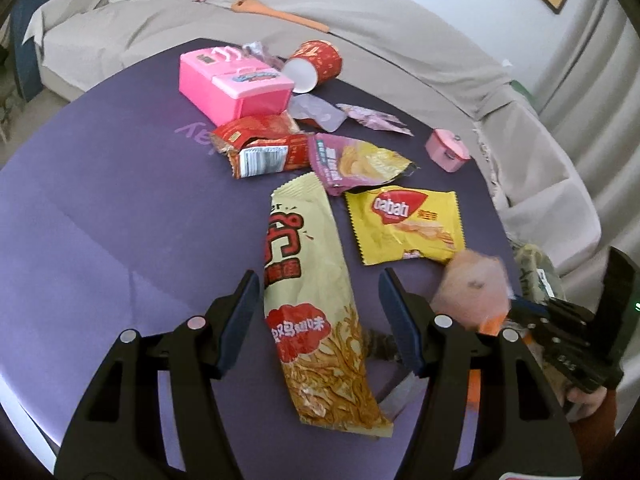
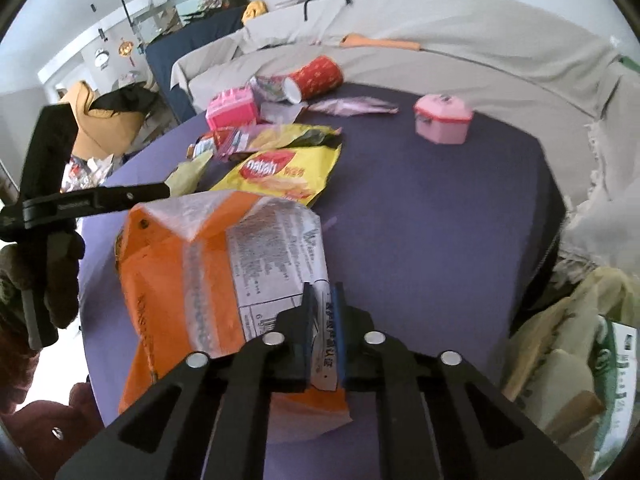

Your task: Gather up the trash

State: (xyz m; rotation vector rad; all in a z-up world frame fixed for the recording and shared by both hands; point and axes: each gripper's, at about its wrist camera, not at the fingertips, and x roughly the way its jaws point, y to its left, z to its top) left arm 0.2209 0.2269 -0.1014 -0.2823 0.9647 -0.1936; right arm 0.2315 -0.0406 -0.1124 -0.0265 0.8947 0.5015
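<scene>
The right gripper (image 2: 322, 304) pinched a crumpled orange-and-clear printed wrapper (image 2: 224, 264) near the purple table's (image 2: 440, 220) near edge. The left gripper (image 1: 318, 292) stood wide astride a long cream noodle packet (image 1: 316, 320), pads apart from it.

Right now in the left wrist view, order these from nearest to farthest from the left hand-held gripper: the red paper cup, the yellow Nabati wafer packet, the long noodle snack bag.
1. Long noodle snack bag, between the open fingers of the left hand-held gripper.
2. Yellow Nabati wafer packet, just beyond, to the right.
3. Red paper cup, tipped over at the table's far side.
</scene>
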